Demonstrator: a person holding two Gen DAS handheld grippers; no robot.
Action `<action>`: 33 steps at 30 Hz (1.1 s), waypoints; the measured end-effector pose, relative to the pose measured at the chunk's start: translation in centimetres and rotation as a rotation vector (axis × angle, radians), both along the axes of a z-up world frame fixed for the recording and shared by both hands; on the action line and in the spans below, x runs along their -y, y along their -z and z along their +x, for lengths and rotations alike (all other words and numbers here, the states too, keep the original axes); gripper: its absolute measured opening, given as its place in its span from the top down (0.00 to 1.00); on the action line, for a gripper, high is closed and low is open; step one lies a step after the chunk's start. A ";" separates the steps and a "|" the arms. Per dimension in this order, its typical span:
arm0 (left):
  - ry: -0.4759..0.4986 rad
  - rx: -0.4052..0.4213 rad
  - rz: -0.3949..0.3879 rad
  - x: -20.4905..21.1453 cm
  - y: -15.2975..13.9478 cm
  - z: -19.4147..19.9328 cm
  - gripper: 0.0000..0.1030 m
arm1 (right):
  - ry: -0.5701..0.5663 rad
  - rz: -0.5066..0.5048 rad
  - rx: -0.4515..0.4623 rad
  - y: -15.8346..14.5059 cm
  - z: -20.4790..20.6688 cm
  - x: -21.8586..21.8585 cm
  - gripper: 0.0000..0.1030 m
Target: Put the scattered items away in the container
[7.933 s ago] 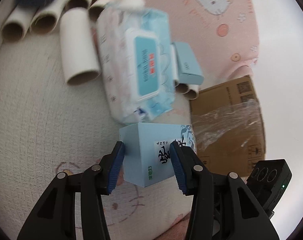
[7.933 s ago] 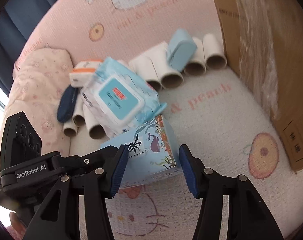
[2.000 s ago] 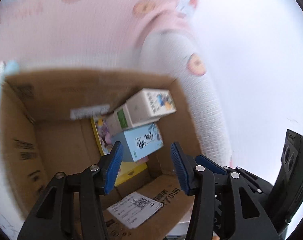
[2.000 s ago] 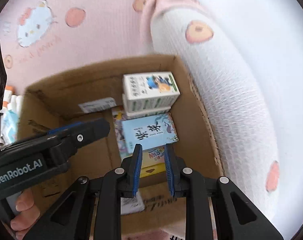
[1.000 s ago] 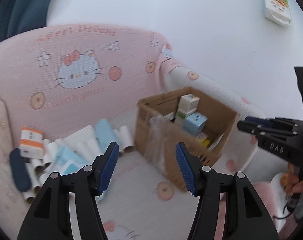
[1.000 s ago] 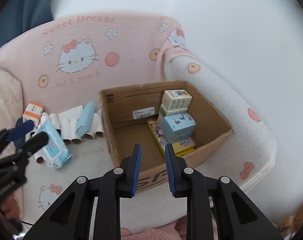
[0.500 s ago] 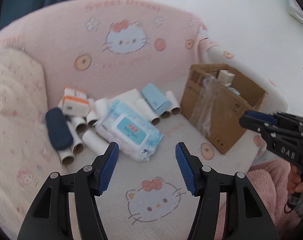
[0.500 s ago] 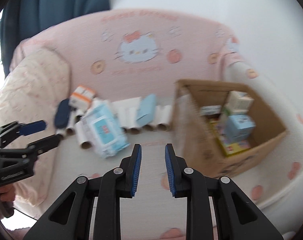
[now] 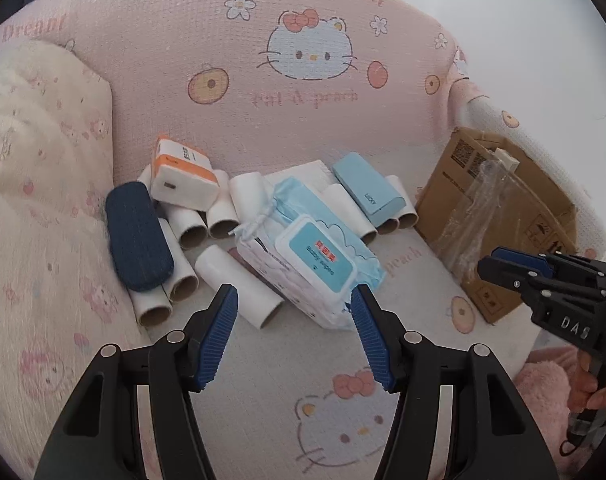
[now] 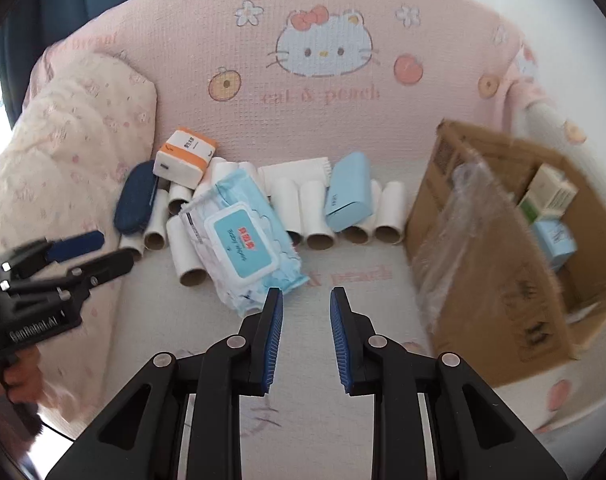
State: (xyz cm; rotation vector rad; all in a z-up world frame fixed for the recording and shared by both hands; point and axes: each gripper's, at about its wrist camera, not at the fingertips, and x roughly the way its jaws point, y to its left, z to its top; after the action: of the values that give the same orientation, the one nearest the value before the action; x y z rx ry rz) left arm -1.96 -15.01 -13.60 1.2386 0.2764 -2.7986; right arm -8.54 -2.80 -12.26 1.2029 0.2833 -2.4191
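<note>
A blue and white baby-wipes pack (image 9: 315, 256) (image 10: 239, 240) lies on several white cardboard tubes (image 9: 239, 284) (image 10: 319, 212) on the pink sofa seat. A light blue case (image 9: 369, 190) (image 10: 349, 192), a dark blue case (image 9: 137, 236) (image 10: 137, 196) and an orange-and-white tissue pack (image 9: 183, 176) (image 10: 185, 156) rest among the tubes. My left gripper (image 9: 293, 294) is open and empty, its fingers just in front of the wipes pack. My right gripper (image 10: 306, 294) is empty too, with its jaws a narrow gap apart, just right of the pack's near corner. The cardboard box (image 9: 499, 216) (image 10: 483, 260) stands at the right.
Small cartons (image 10: 551, 196) lie inside the box, and clear plastic film (image 10: 463, 216) hangs over its near wall. A floral cushion (image 9: 35, 184) fills the left end of the seat. The sofa back (image 10: 323, 92) rises behind the pile. A person's hand (image 10: 19, 376) holds the left gripper's handle.
Both grippers have swung left, away from the box, and come down towards the pile. The wipes pack and tubes now look much nearer. Neither gripper's jaws have moved.
</note>
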 end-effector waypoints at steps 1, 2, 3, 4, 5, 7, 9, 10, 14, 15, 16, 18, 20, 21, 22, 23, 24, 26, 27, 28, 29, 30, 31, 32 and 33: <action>0.003 -0.003 -0.020 0.0 0.2 -0.3 0.39 | 0.010 -0.031 0.022 0.3 -0.6 -0.1 0.78; 0.010 -0.005 -0.034 0.0 0.4 -0.7 0.39 | 0.019 -0.060 0.043 0.6 -1.1 -0.1 0.67; 0.017 -0.004 -0.044 0.0 0.6 -1.1 0.39 | 0.032 -0.087 0.065 1.0 -1.7 -0.2 0.43; 0.021 -0.001 -0.045 0.1 0.9 -1.5 0.39 | 0.050 -0.112 0.079 1.4 -2.2 -0.3 0.31; 0.023 0.002 -0.036 0.3 1.2 -1.9 0.39 | 0.063 -0.128 0.075 1.7 -2.5 -0.4 0.23; 0.025 0.022 0.008 1.0 1.8 -3.0 0.39 | 0.078 -0.136 0.060 2.4 -3.0 -0.2 0.23; 0.008 0.035 0.061 1.9 2.3 -4.0 0.39 | 0.092 -0.127 0.092 3.6 -3.9 0.1 0.23; -0.003 0.033 0.079 2.3 2.4 -4.4 0.39 | 0.104 -0.126 0.111 4.3 -4.3 0.1 0.23; -0.036 0.021 0.111 3.4 2.9 -6.0 0.39 | 0.153 -0.148 0.164 6.6 -5.3 -0.2 0.23; -0.029 0.025 0.126 3.7 3.1 -6.5 0.39 | 0.166 -0.159 0.178 7.1 -5.4 -0.3 0.23; -0.025 0.033 0.138 3.9 3.4 -7.0 0.39 | 0.179 -0.169 0.190 7.6 -5.6 -0.4 0.23; -0.025 0.057 0.133 4.1 4.2 -8.2 0.39 | 0.201 -0.195 0.208 8.4 -5.8 -0.7 0.23; -0.020 0.063 0.104 4.2 4.6 -8.9 0.39 | 0.218 -0.237 0.224 9.3 -6.0 -0.8 0.23; -0.016 0.064 0.094 4.3 4.8 -9.2 0.39 | 0.224 -0.259 0.231 9.8 -6.0 -0.9 0.23; -0.016 0.063 0.093 4.5 4.9 -9.5 0.42 | 0.231 -0.282 0.236 10.4 -6.0 -1.0 0.23; -0.012 0.063 0.100 4.7 5.1 -9.8 0.47 | 0.238 -0.303 0.241 10.9 -6.0 -1.1 0.23; -0.012 0.069 0.109 4.9 5.3 -10.1 0.50 | 0.243 -0.323 0.249 11.4 -5.9 -1.3 0.23; -0.010 0.077 0.122 5.3 5.6 -10.3 0.59 | 0.252 -0.359 0.267 12.4 -5.7 -1.5 0.24; -0.004 0.079 0.127 5.4 5.8 -10.3 0.61 | 0.268 -0.372 0.264 12.7 -5.6 -1.7 0.29; 0.001 0.085 0.127 5.4 6.0 -10.4 0.63 | 0.289 -0.384 0.258 13.0 -5.5 -2.0 0.35; 0.002 0.090 0.118 5.4 6.1 -10.5 0.63 | 0.296 -0.395 0.271 13.3 -5.6 -2.1 0.48; 0.001 0.092 0.105 5.3 6.2 -10.5 0.63 | 0.294 -0.412 0.300 13.8 -5.9 -2.1 0.57; 0.002 0.095 0.099 5.2 6.3 -10.6 0.63 | 0.293 -0.431 0.324 14.2 -6.3 -2.1 0.58; 0.000 0.096 0.088 5.0 6.3 -10.7 0.63 | 0.296 -0.455 0.344 14.6 -6.5 -2.2 0.58; -0.004 0.101 0.066 4.9 6.3 -10.8 0.63 | 0.295 -0.478 0.362 14.9 -6.8 -2.3 0.59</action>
State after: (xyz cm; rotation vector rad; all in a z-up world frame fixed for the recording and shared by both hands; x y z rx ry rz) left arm -12.76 -19.91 -19.95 1.3864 0.3666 -2.7329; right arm -15.29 -0.55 -27.18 1.4842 -0.5830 -2.2445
